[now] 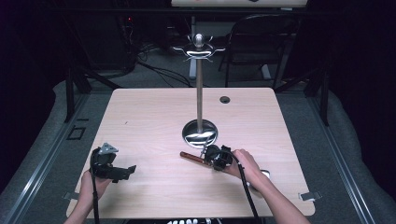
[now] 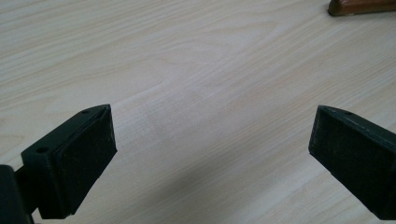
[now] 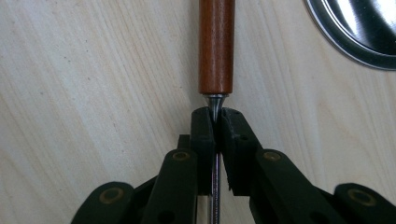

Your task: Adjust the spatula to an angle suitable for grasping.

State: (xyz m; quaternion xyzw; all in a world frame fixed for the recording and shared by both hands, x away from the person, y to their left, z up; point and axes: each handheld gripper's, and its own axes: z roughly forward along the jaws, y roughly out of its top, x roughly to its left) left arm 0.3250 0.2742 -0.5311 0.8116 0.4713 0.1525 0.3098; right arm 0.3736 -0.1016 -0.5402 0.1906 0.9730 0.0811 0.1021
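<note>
The jaws of the right gripper (image 3: pixel 215 116) are pinched tight on the thin metal shank of a utensil with a round reddish-brown wooden handle (image 3: pixel 215 46), clamping it just behind the point where the tapered metal collar meets the wood. In the right gripper view the handle runs straight away from the pads, lying flat on the pale wood-grain table (image 3: pixel 93 93), and the polished round steel base (image 3: pixel 359 32) of a stand sits just beside the handle's far part.

In the high view the right gripper (image 1: pixel 211 157) and the utensil (image 1: pixel 191 157) lie just in front of that base (image 1: pixel 200 133), on the person's side of it, with the handle pointing left of the base and the right hand (image 1: pixel 245 165) behind the gripper. A slim steel pole (image 1: pixel 199 88) rises from the base to a ring of curved hooks (image 1: pixel 199 48) topped by a ball.

The left gripper (image 1: pixel 128 171) is well apart from the base, to its left and nearer the person, its jaws spread wide with nothing but bare table (image 2: pixel 210 116) between them. In the left gripper view the end of the wooden handle (image 2: pixel 362 6) shows at the far edge, well clear of the pads.
</note>
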